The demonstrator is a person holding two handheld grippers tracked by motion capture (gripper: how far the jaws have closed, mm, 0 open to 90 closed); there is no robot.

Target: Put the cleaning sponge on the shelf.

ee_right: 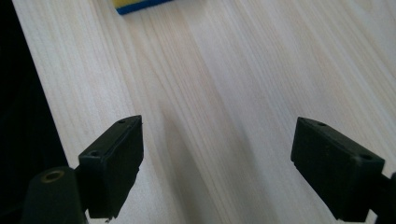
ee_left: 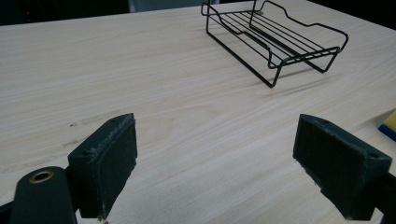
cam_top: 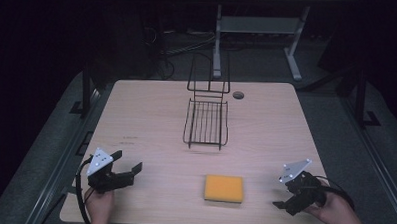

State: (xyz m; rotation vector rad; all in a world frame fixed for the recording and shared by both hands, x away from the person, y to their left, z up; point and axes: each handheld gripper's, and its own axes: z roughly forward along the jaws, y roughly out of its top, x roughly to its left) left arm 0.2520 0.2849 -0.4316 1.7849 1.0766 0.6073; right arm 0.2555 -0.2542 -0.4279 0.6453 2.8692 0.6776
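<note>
- Nearest the person, the left gripper (cam_top: 126,165) sits low at the near-left part of the bench (cam_top: 151,115), jaws spread wide with nothing between them; its own view shows bare wood between the two black pads.
- The right gripper (cam_top: 282,204) rests at the near-right edge of the bench, also released and empty, its jaws well apart over bare wood.
- Between the two grippers, slightly right of centre and near the front edge, lies the sponge (cam_top: 224,188), yellow on top with a blue underside, flat on the bench and touched by neither gripper. A corner of it shows at the right edge of the left gripper view and at the top of the right gripper view.
- Farther back, around mid-bench, stands the wire rack (cam_top: 206,122), black, empty, with a tall looped back.
- The step in hand looks like the approach: nothing is grasped yet. The next move probably calls for one gripper, the right being closer, to swing toward the sponge, straddle its sides and close, before carrying it back to the rack.
- Count: two grippers, one sponge, one wire rack.
</note>
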